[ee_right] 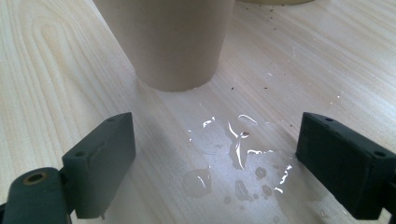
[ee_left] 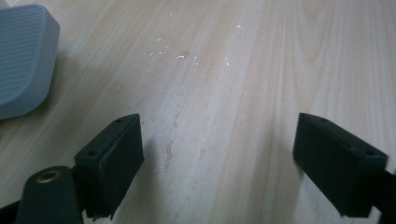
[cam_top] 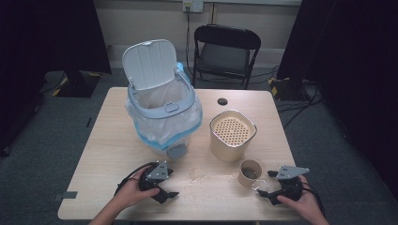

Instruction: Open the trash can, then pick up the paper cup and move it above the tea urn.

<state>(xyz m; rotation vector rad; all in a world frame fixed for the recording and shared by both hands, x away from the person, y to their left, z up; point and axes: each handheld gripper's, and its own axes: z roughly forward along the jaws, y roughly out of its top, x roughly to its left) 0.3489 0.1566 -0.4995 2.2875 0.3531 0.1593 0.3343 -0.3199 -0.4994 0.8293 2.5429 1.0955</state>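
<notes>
A small paper cup (cam_top: 249, 172) with dark dregs stands on the table near the front right; in the right gripper view the cup (ee_right: 175, 42) rises just ahead of the jaws. My right gripper (cam_top: 266, 183) rests on the table to the cup's right, open (ee_right: 215, 158), with a small puddle (ee_right: 238, 154) between its jaws. My left gripper (cam_top: 168, 187) lies at the front left, open (ee_left: 217, 154) over bare wood. A beige container (cam_top: 232, 136) with a perforated insert stands behind the cup.
A pale blue pedal bin (cam_top: 162, 110) with its lid up and a plastic liner stands at the left middle; its grey pedal (ee_left: 23, 60) is close to my left gripper. Spilled drops (cam_top: 202, 176) dot the table between the grippers. A black chair (cam_top: 225, 51) stands beyond the table.
</notes>
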